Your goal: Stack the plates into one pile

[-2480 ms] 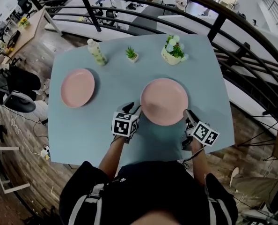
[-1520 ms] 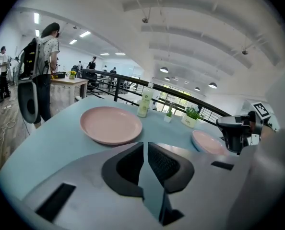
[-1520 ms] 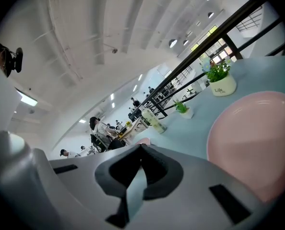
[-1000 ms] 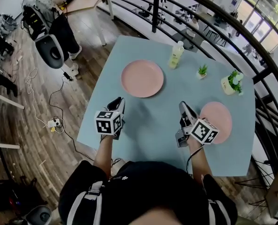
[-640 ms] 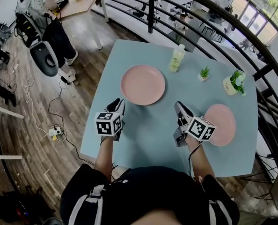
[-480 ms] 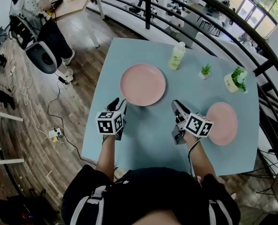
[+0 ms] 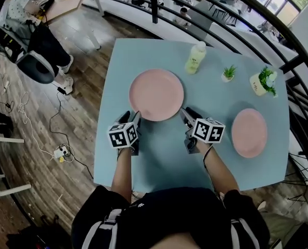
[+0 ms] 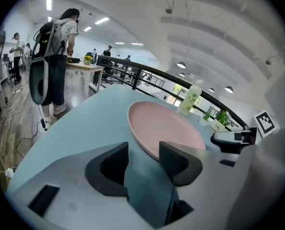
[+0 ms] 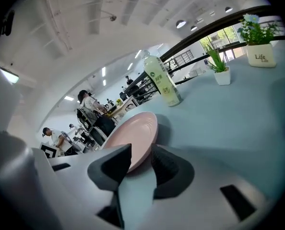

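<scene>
Two pink plates lie on the light blue table (image 7: 159,157): a larger plate (image 7: 156,95) at centre left and a second plate (image 7: 249,132) at the right. My left gripper (image 7: 135,119) sits at the large plate's near left rim. Its jaws have just been opening and stand wide. Nothing is between them, and the plate (image 8: 164,128) lies just ahead of the left gripper (image 8: 142,152). My right gripper (image 7: 187,114) is at the same plate's near right rim. In the right gripper view the right gripper (image 9: 140,155) is open, the plate (image 9: 133,138) rim at the mouth of its gap.
A pale green bottle (image 7: 195,57), a small potted plant (image 7: 228,72) and a white flower pot (image 7: 263,82) stand along the table's far side. A black railing runs behind the table. A person (image 8: 56,56) stands on the wooden floor at the left.
Both grippers have left the right-hand plate and come forward and down to the near rim of the left plate. The left jaws have opened.
</scene>
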Demonstrator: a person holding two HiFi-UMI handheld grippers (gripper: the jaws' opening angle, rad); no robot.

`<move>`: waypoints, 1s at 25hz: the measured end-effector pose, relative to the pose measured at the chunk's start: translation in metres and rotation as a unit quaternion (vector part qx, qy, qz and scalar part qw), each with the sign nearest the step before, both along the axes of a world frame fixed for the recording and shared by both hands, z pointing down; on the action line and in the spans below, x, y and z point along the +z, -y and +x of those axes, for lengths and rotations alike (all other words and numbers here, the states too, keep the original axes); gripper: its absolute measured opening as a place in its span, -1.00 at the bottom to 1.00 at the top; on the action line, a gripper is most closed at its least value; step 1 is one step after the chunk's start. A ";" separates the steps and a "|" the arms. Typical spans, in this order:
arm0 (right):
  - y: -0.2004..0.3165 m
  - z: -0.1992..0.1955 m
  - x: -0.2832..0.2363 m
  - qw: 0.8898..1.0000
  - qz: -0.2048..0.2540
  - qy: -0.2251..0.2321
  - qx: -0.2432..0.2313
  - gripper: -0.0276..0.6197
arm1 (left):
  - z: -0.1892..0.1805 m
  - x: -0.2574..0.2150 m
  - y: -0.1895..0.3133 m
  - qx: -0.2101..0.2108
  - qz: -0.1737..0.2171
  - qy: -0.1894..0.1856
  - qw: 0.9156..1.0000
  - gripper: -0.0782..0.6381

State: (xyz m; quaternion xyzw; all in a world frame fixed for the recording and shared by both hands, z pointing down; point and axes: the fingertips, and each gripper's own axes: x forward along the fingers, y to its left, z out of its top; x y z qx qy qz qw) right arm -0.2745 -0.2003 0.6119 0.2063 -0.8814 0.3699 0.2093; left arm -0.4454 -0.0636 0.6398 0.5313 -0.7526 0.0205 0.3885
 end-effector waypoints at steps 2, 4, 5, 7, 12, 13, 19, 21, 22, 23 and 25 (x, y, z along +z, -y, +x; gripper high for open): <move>0.003 -0.006 0.005 1.000 0.003 -0.010 0.001 -0.47 | -0.002 0.002 0.005 -0.004 0.003 -0.006 1.000 -0.28; 0.005 -0.010 0.011 1.000 0.011 -0.029 0.000 -0.42 | -0.002 0.003 0.009 -0.003 0.003 -0.006 1.000 -0.28; 0.006 -0.011 0.014 0.999 0.014 -0.037 0.000 -0.42 | -0.002 0.003 0.010 -0.002 0.002 -0.007 1.000 -0.28; 0.004 -0.013 0.019 0.999 0.008 -0.041 0.002 -0.42 | -0.001 0.005 0.012 -0.002 0.001 -0.008 1.000 -0.28; -0.001 -0.021 0.028 0.999 -0.018 -0.037 -0.005 -0.47 | 0.001 0.007 0.018 -0.007 0.003 -0.020 1.000 -0.29; -0.001 -0.023 0.027 0.999 -0.021 -0.034 -0.009 -0.51 | 0.001 0.007 0.020 -0.008 0.005 -0.025 1.000 -0.30; -0.002 -0.019 0.028 0.999 -0.031 -0.033 -0.011 -0.64 | 0.007 0.007 0.020 -0.009 0.001 -0.028 1.000 -0.34; -0.003 -0.016 0.025 0.999 -0.035 -0.028 -0.007 -0.64 | 0.010 0.004 0.018 -0.014 0.007 -0.031 0.999 -0.34; -0.002 -0.015 0.021 0.999 -0.035 -0.025 -0.005 -0.64 | 0.011 0.001 0.018 -0.018 0.012 -0.035 0.999 -0.34; -0.003 -0.015 0.018 0.999 -0.035 -0.022 -0.005 -0.64 | 0.011 -0.001 0.017 -0.021 0.016 -0.038 0.999 -0.34; -0.005 -0.012 0.015 0.999 -0.036 -0.016 -0.006 -0.64 | 0.013 -0.006 0.015 -0.023 0.021 -0.038 0.999 -0.34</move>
